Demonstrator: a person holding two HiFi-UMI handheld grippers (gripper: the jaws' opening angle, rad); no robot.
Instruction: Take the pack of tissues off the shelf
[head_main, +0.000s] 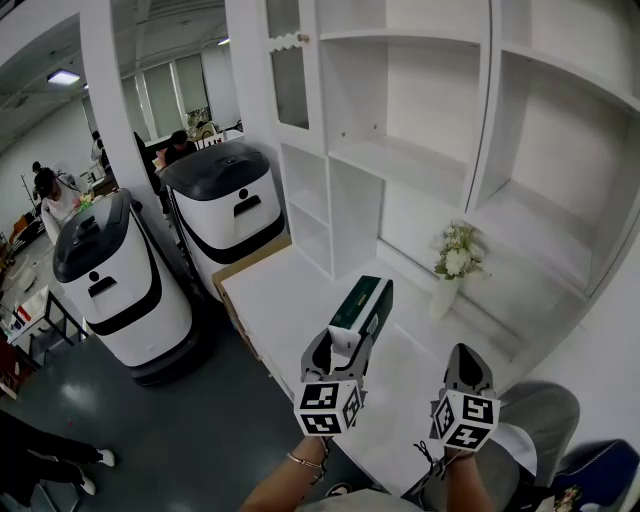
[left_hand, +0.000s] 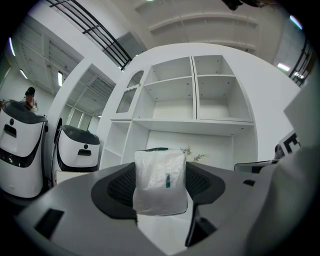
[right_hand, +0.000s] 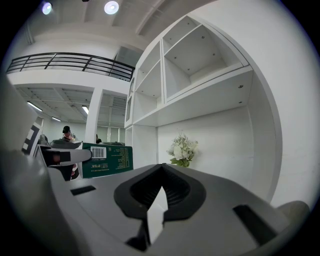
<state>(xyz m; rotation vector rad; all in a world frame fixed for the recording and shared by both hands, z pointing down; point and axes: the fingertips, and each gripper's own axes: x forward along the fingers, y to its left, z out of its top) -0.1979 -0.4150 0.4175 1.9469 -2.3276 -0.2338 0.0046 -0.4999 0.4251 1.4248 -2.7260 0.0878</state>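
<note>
Most of the job looks done: the left tool (head_main: 343, 345) pinches the pack of tissues (head_main: 362, 303) by one end, out over the white desk (head_main: 285, 300) and seemingly clear of the shelf (head_main: 400, 158). The right tool (right_hand: 159, 196) is pressed together and empty; only setting the pack down remains.

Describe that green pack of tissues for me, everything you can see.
The pack of tissues is a long block in plastic wrap: dark green on top, white at the near end, a barcode on its side. It lies level, its near end pinched between the left tongs.
</note>
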